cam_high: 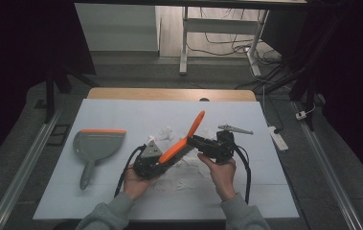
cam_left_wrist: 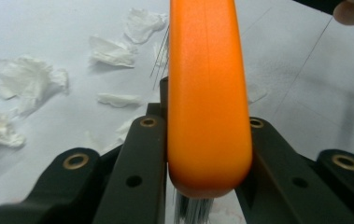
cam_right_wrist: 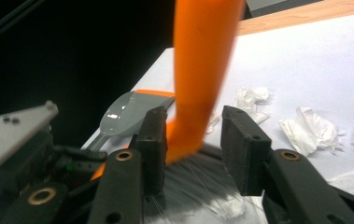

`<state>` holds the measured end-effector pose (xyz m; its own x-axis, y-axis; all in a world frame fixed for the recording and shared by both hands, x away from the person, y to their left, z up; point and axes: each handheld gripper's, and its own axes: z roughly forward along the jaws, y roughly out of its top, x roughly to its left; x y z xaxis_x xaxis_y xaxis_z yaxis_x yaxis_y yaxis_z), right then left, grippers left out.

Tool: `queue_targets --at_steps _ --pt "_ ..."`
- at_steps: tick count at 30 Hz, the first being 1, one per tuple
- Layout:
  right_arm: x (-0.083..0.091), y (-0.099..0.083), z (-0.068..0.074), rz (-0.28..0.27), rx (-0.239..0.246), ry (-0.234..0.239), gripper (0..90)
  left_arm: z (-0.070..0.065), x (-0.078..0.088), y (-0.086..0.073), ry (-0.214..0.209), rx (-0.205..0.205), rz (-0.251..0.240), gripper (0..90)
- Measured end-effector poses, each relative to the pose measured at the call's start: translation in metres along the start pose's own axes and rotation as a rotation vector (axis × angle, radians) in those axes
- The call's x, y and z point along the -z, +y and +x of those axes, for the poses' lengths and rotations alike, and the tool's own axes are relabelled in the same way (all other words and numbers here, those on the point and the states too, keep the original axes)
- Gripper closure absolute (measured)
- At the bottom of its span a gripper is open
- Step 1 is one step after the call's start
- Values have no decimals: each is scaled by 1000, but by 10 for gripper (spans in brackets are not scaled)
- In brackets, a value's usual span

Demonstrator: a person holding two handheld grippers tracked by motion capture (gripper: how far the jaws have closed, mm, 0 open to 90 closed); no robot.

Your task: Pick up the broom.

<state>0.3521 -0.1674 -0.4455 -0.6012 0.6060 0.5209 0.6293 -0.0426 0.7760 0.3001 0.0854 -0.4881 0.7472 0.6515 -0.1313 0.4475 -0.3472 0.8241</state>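
**A:** So where's the orange brush (cam_high: 185,139) right now?

**B:** Mid-tabletop, up off the surface, slanting with its handle tip pointing up and to the far right. The left gripper (cam_high: 156,160) has it pinched at the head end. In the left gripper view the jaws press tight on both sides of the orange body, bristles poking out below.

**A:** And the right gripper (cam_high: 199,143)?

**B:** It's right at the brush from the right side, but its jaws are spread. In the right gripper view there's a clear gap on one side of the handle, so no squeeze.

**A:** Anything else around?

**B:** Crumpled paper scraps (cam_left_wrist: 31,80) scattered on the white tabletop (cam_high: 121,191) around and under the brush. A grey dustpan (cam_high: 95,146) with an orange edge lies well off to the left.
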Motion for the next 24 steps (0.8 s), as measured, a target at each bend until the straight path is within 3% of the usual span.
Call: queue_targets --at_steps 5,8,11,13,15,16,20,21,22,24 --pt "3 2 -2 8 32 -10 524 12 13 1 5 9 3 793" --pt "7 4 0 19 94 -29 465 19 20 1 -2 4 35 793" --pt "10 6 4 57 197 -45 426 23 26 2 -14 -10 73 792" --pt "11 7 7 88 254 -44 407 24 30 3 3 -43 120 792" --pt "14 8 12 129 321 -35 397 23 31 3 7 -51 129 792" --pt "14 8 12 129 321 -35 397 23 31 3 5 -58 139 792" --pt "19 7 22 204 420 2 386 22 32 5 -13 -86 167 791" --pt "21 6 29 224 491 -8 381 20 32 6 -16 -101 177 792" --pt "21 6 29 224 491 -8 381 19 32 7 -17 -115 193 792" --pt "23 6 36 246 558 -15 377 15 31 8 -28 -134 212 791"
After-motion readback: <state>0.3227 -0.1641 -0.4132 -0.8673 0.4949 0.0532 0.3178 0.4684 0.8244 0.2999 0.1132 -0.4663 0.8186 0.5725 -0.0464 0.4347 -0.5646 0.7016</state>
